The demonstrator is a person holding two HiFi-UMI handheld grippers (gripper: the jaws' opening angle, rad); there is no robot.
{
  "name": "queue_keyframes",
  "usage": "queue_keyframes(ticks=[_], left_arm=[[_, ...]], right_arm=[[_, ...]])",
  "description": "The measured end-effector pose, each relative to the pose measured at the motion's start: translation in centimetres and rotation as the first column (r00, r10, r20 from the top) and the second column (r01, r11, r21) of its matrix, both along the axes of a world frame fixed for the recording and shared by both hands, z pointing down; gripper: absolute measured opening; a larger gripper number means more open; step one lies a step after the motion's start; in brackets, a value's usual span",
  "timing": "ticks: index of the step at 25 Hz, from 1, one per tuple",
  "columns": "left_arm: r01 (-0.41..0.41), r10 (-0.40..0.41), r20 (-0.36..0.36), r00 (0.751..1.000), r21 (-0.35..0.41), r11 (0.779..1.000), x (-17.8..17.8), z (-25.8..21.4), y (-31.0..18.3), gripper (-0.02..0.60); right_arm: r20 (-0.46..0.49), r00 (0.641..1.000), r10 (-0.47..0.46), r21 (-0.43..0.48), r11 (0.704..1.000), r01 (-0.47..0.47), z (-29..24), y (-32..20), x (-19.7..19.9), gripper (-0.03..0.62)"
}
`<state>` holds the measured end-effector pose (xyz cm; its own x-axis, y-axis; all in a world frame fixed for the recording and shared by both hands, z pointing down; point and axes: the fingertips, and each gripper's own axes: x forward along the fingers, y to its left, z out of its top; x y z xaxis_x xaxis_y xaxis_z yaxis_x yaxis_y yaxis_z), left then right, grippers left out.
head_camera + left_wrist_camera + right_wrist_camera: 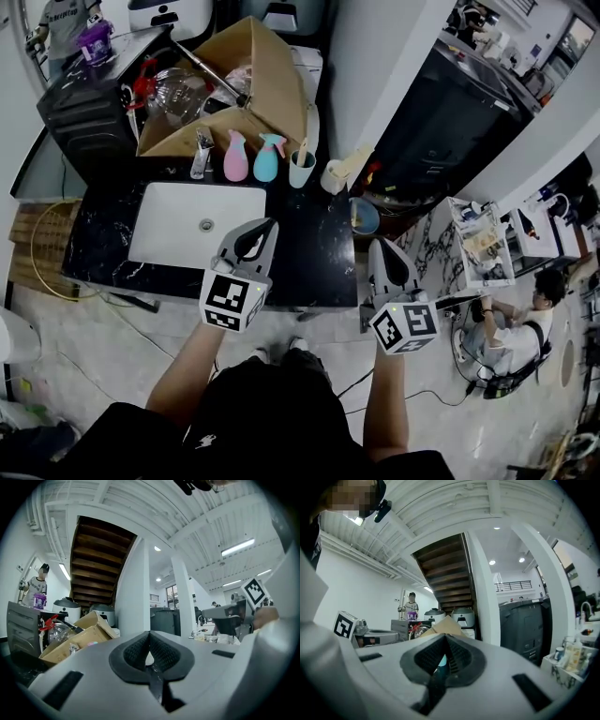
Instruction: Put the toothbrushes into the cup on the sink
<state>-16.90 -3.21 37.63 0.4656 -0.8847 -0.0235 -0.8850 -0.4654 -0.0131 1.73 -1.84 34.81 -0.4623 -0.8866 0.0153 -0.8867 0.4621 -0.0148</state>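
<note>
- Left gripper [265,231] [150,637]: grey shell with black ribbed pads. The jaws are clenched together with nothing between them. It hovers over the counter's front edge, at the basin's front right corner.
- Right gripper [381,247] [444,639]: same build, jaws also pressed together and empty. It is held just off the counter's front right corner, over the floor. A teal sliver shows through the gap behind its pads; I cannot tell what it is.
- Counter [309,253]: black stone with white veining. A white rectangular basin [169,225] with rounded corners is set in its left half.
- Back edge, left to right: chrome faucet [202,155], pink bottle [235,157] and teal bottle [268,159], both bulbous with spray-type heads.
- Cup [301,172]: pale, upright on the back edge just right of the teal bottle. One pale handle [303,150] stands in it, too small to confirm as a toothbrush.
- Cream object [339,172]: at the back right corner, near the cup. It is tilted and its shape is unclear.
- Blue bowl [366,217]: partly hidden behind the counter's right edge.
- Open cardboard box [267,75]: behind the back edge, holding clear plastic clutter.
- Seated person [516,328] on the floor to the far right, by a white wire rack [478,246].
</note>
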Motion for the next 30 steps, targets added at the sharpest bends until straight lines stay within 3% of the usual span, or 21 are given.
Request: queue_keyframes(ticks=[9, 30], left_arm=[[0.005, -0.005, -0.003, 1.0, 0.026, 1.0, 0.4, -1.2, 0.4, 0.002], [-0.012, 0.012, -0.001, 1.0, 0.011, 1.0, -0.5, -0.3, 1.1, 0.002]], right_arm=[[-0.005, 1.0, 0.007, 0.033, 0.999, -0.007, -1.5, -0.1, 0.8, 0.002], [-0.03, 0.999, 0.023, 0.018, 1.0, -0.022, -0.7, 1.1, -0.2, 0.002]])
